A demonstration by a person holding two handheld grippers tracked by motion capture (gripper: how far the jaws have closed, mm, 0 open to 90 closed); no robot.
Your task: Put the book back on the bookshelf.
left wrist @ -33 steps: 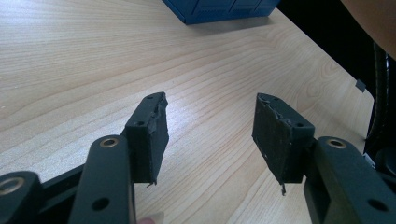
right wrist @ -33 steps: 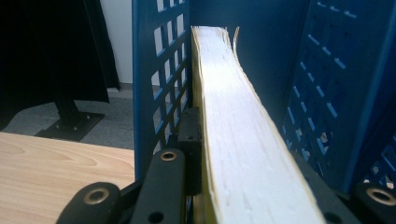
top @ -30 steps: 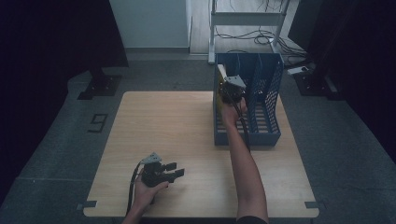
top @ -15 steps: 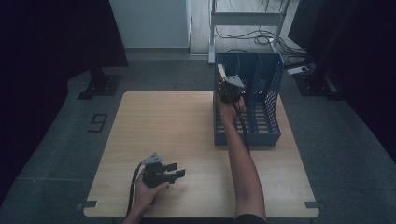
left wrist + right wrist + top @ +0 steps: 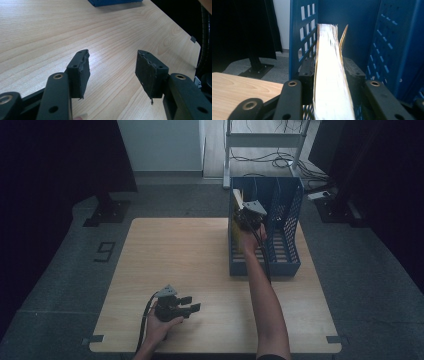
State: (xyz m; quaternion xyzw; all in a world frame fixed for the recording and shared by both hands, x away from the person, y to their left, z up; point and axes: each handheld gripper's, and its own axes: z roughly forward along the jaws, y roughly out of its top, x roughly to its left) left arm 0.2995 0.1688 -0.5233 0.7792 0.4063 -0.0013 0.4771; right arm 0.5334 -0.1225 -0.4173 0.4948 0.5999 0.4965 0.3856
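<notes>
One light wooden table (image 5: pixel 190 255). One blue perforated plastic file rack (image 5: pixel 285 245), upper right; inside, one upright yellow-edged book (image 5: pixel 329 75), between just-loosening jaws of right gripper (image 5: pixel 248 215). Left gripper (image 5: pixel 187 304), lower left: jaws apart, empty.

seen along the left gripper (image 5: pixel 112 68): two black jaws rising from the bottom edge, standing well apart with nothing between them. worn, frayed padding on the inner faces of both fingertips (image 5: pixel 82 72). beneath and beyond, a pale wooden surface (image 5: pixel 50 32) with fine grain running across, a bright glare patch just past the left jaw. at the far edge, a sliver of a blue rack (image 5: pixel 112 2) resting on the wood. to the right, the rounded corner of the surface, then darkness, and a ribbed black cable (image 5: pixel 205 42) running down the right edge.
</notes>
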